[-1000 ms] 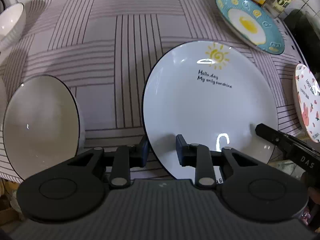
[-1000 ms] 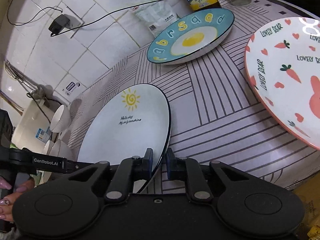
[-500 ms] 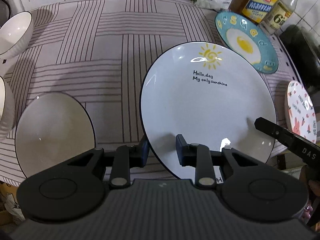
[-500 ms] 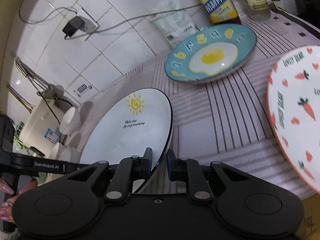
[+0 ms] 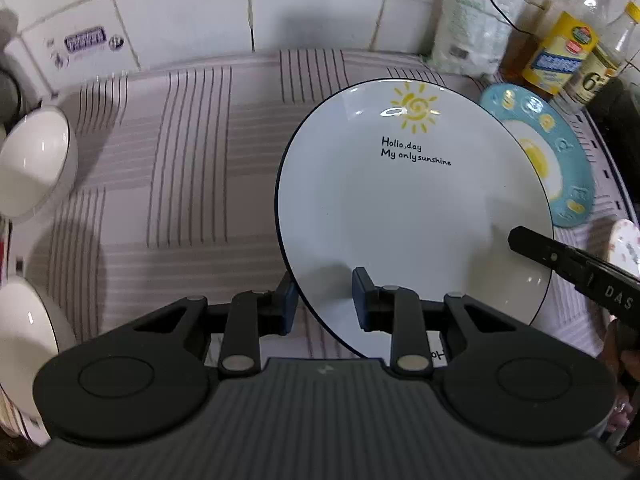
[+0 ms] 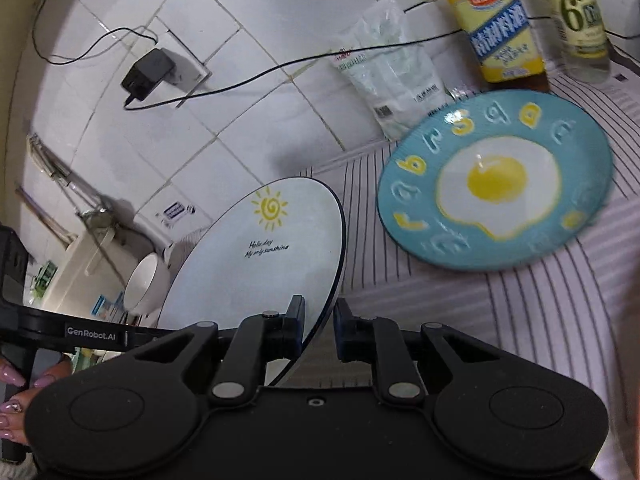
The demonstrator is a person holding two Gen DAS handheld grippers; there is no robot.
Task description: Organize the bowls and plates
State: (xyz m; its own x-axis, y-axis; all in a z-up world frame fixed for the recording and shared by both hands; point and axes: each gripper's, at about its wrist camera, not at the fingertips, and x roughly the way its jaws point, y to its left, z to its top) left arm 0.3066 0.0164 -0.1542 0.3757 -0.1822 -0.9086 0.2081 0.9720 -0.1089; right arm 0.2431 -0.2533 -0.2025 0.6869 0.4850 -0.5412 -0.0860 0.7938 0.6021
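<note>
A white plate with a yellow sun and black lettering (image 5: 412,208) is held up above the striped cloth, tilted. My left gripper (image 5: 325,302) is shut on its near-left rim. My right gripper (image 6: 319,326) is shut on its right rim; the plate shows edge-on in the right wrist view (image 6: 260,256). A blue plate with a fried-egg picture (image 6: 496,184) lies on the cloth beyond it, also in the left wrist view (image 5: 552,152). Two white bowls (image 5: 34,164) (image 5: 24,340) sit at the left. The right gripper's arm (image 5: 576,268) shows at the right.
A tiled wall (image 5: 200,8) runs behind the striped tablecloth (image 5: 180,168). A white bag (image 5: 472,24) and oil bottles (image 5: 560,48) stand at the back right. A pink-patterned plate edge (image 5: 626,244) lies at the right. A charger and cable (image 6: 148,74) hang on the wall.
Both grippers have lifted the sun plate up and moved it toward the back right, nearer the blue plate. The bowls have slid further left in view.
</note>
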